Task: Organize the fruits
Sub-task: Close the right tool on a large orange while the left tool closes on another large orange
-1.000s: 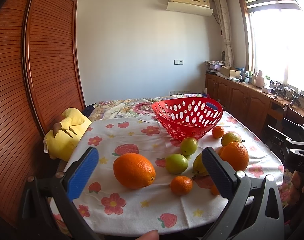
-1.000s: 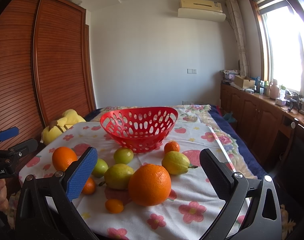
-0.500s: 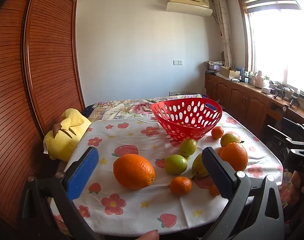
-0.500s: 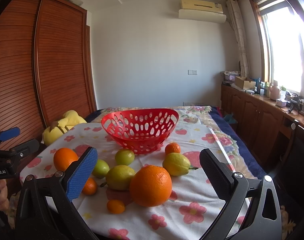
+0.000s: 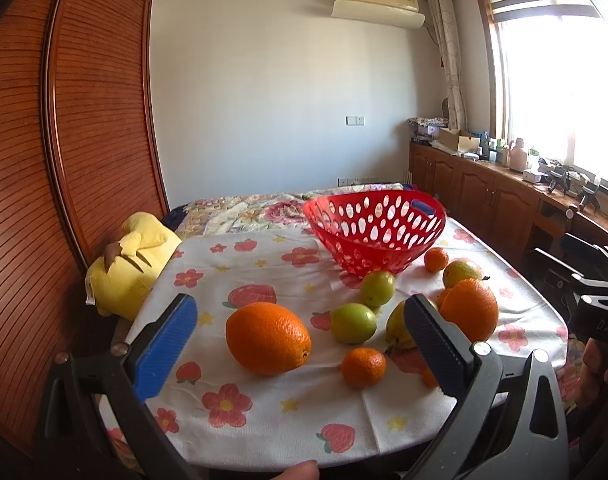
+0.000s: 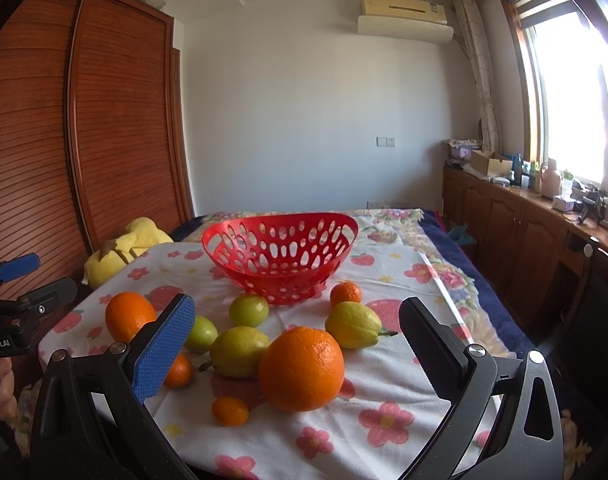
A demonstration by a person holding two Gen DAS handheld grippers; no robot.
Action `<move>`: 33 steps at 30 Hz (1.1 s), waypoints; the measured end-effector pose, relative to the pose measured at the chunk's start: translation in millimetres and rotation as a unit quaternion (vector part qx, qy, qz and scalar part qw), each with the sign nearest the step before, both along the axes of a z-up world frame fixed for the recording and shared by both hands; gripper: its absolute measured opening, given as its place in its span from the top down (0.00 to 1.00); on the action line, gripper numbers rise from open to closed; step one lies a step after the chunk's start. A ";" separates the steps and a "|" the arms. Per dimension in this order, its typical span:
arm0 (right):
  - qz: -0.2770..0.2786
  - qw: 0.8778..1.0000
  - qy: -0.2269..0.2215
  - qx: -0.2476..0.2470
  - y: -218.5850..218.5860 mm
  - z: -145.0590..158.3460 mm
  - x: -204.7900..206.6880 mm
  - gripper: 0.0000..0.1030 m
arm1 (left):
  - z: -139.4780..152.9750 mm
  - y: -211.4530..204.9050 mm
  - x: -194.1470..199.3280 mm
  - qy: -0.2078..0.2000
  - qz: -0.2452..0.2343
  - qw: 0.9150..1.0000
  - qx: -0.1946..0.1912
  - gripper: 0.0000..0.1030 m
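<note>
A red perforated basket (image 5: 374, 232) (image 6: 279, 254) stands empty on a flowered cloth. In front of it lie loose fruits. The left wrist view has a big orange (image 5: 267, 338) between the fingers' line, green fruits (image 5: 352, 323), a small mandarin (image 5: 363, 367) and a second big orange (image 5: 468, 309). The right wrist view has a big orange (image 6: 301, 369) close ahead, a yellow-green lemon (image 6: 354, 325), another lemon (image 6: 239, 351) and a tiny mandarin (image 6: 230, 411). My left gripper (image 5: 299, 346) is open, short of the fruit. My right gripper (image 6: 295, 350) is open too, holding nothing.
A yellow plush toy (image 5: 127, 264) leans at the table's left edge by a wooden slatted wardrobe (image 5: 83, 120). Wooden cabinets (image 6: 516, 236) with clutter run along the right wall under the window. A bed with a floral cover (image 5: 247, 210) lies behind the table.
Both views have shifted only slightly; the right gripper has drifted a little, so the fruits sit marginally lower in its view. Nothing was grasped or moved.
</note>
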State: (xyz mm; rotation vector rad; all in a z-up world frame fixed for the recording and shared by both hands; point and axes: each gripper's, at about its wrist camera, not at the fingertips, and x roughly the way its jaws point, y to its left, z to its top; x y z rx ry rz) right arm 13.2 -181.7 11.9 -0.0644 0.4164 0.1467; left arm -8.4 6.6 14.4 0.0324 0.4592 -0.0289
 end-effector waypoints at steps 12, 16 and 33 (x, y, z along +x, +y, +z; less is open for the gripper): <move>0.019 0.998 0.062 0.000 -9.0 -36.5 28.6 0.00 | -46.0 13.1 24.9 0.063 -0.005 0.998 -0.008 0.00; 0.019 0.997 0.079 -0.007 -11.2 -47.0 36.5 0.02 | -54.4 19.9 31.1 0.078 -0.010 0.997 -0.018 0.00; 0.046 0.987 0.156 -0.019 -12.9 -82.8 62.8 0.04 | -78.1 36.4 58.4 0.131 -0.035 0.991 -0.021 0.01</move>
